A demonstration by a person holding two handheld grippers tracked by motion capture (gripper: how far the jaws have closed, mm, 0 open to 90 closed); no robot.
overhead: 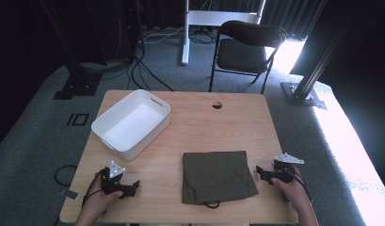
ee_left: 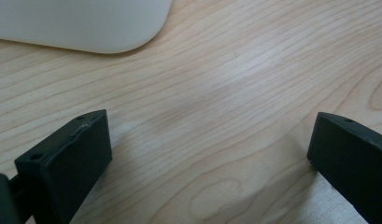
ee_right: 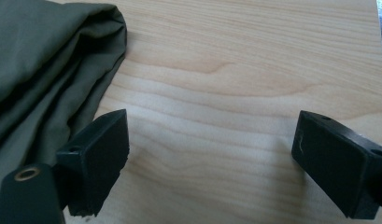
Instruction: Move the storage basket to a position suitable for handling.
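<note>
A folded olive-green cloth lies on the wooden table near its front edge, a dark cord loop poking out at its near side. My left gripper rests low at the front left, open, with bare wood between its jaws. To the right of the cloth my right gripper is open too, just off the cloth's right edge. In the right gripper view the cloth bunches at the left, beside the left jaw, and nothing is held.
An empty white plastic bin stands at the table's back left; its rounded corner shows ahead of the left gripper. A round cable hole is near the far edge. Behind the table stands a black folding chair.
</note>
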